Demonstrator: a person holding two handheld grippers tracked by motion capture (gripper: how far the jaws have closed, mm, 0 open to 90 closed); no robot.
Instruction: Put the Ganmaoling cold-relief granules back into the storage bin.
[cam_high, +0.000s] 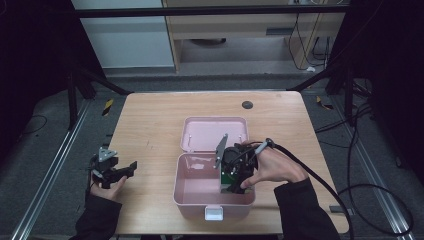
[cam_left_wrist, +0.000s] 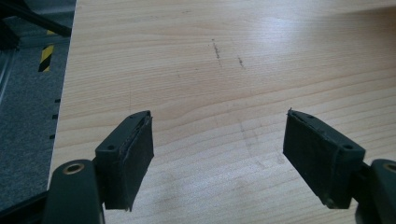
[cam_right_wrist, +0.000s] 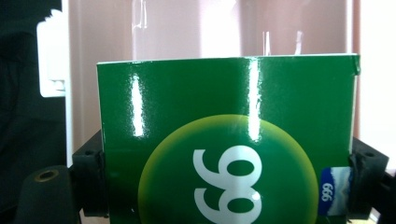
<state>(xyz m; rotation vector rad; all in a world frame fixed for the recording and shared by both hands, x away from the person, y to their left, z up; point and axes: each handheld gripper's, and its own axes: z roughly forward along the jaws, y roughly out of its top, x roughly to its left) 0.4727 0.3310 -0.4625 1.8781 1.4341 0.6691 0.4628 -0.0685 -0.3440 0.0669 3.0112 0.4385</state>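
High view: pink box (cam_high: 212, 197), lid open, at frame centre on the table (cam_high: 150, 125). Right gripper (cam_high: 234, 184) reaches into the box's right half, clamping a green carton (cam_high: 227, 180). Left gripper (cam_high: 117, 172) is at lower left, well apart.

Left gripper view: jaws spread wide over bare wood, holding nothing.

Right gripper view: green carton (cam_right_wrist: 229, 140) pinched between both jaws, "999" print visible, pink box wall (cam_right_wrist: 187, 28) behind.
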